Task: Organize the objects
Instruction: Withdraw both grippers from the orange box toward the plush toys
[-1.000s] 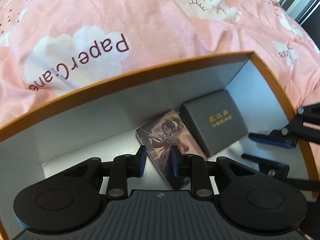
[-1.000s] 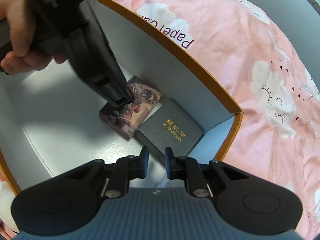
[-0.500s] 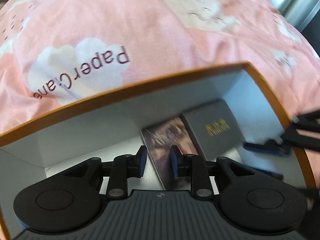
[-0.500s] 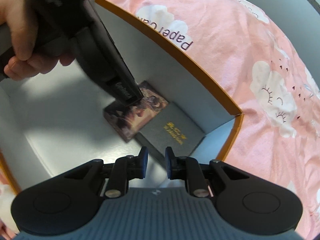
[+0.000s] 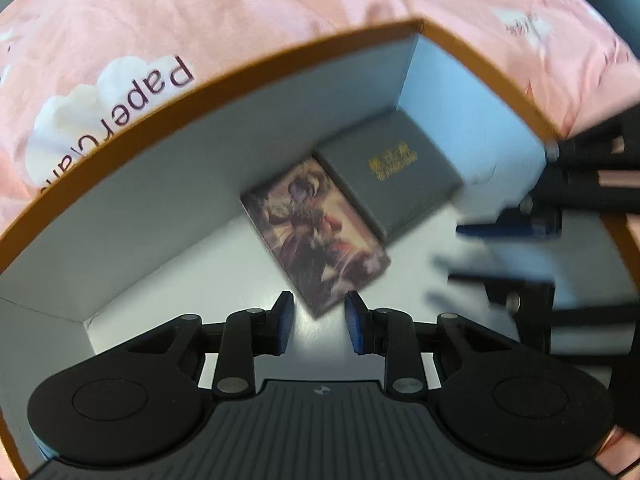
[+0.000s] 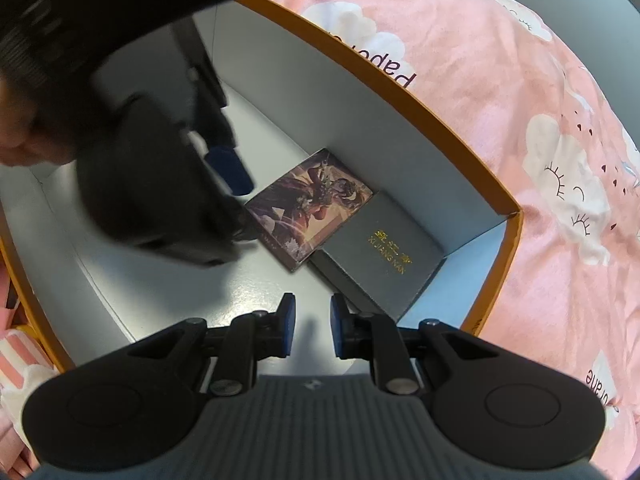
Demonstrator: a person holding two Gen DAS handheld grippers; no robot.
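An illustrated card box (image 5: 316, 236) (image 6: 310, 210) lies flat on the floor of an orange-rimmed box (image 5: 224, 80) (image 6: 420, 108), touching a grey box with gold lettering (image 5: 394, 172) (image 6: 386, 246) that sits in the corner. My left gripper (image 5: 318, 318) is open and empty, just above and behind the illustrated box. My right gripper (image 6: 312, 324) is open and empty, hovering over the box floor near the grey box. The left gripper's body (image 6: 160, 184) blocks the left of the right wrist view.
The orange-rimmed box rests on a pink cloth with white clouds (image 5: 200, 12) (image 6: 540, 120). The right gripper's fingers (image 5: 508, 228) reach in over the box's right wall. A pink striped item (image 6: 16, 364) lies outside the box's left rim.
My left gripper has let go of the illustrated box and pulled back and up. The illustrated box now lies flat against the grey box. My right gripper has opened slightly.
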